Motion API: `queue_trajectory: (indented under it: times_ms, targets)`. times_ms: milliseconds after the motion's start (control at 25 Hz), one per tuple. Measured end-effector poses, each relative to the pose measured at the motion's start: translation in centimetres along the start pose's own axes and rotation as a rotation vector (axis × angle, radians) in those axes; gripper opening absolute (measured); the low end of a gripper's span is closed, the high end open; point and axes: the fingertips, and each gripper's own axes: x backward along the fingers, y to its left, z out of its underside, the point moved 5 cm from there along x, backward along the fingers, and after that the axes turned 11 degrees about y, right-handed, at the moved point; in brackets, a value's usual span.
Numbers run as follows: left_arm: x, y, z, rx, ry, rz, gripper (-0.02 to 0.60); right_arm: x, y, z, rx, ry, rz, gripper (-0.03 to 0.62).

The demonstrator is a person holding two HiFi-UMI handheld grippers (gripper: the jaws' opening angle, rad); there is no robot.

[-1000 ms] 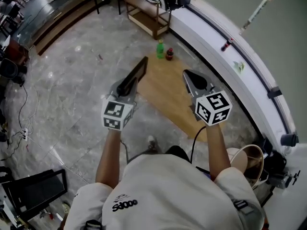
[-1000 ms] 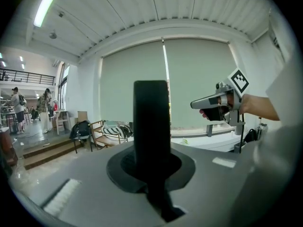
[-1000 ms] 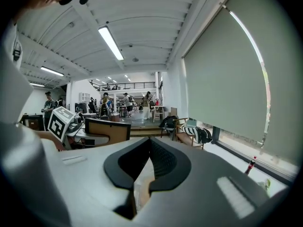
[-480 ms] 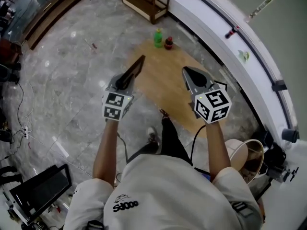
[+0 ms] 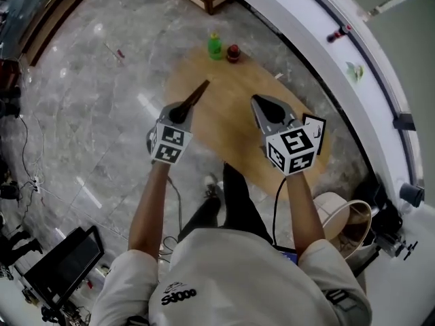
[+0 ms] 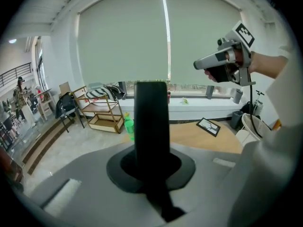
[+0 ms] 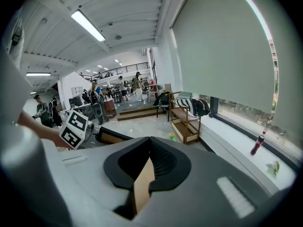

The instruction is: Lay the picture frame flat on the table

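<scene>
The left gripper (image 5: 204, 87) has its jaws pressed together into one dark bar with nothing between them, and its tips hang over the left edge of the table (image 5: 224, 117). The right gripper (image 5: 254, 101) hovers beside it, well apart, over the middle of the table. Its jaws also meet at the tips, and only a sliver of tan wood shows through the slit behind them, so it holds nothing. The frame (image 5: 316, 126) sits on the table just to the right of the right gripper, beside its marker cube and behind its tips rather than ahead of them. From the left gripper it lies ahead and off to the right, well apart. It appears to lean back on a stand with its pale face tipped up (it is small in both views that show it, so the tilt is a judgement). A bottle (image 5: 215, 46) stands at the far end, well ahead of both grippers. Nothing of the task looks done: the frame is untouched and not yet flat. Nearly all of it is left: bring a gripper round to the frame, take hold of it or nudge it, tip it over gently, and let it rest flat on the wood.
</scene>
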Motion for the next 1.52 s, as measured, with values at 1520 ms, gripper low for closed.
queue_trajectory:
  times_ms: [1520]
  targets:
    - [-29.0,0.3,7.1,-0.417,0.437,-0.111,0.021,-16.4,-11.9,17.1,-0.321,0.249,-0.065,0.003]
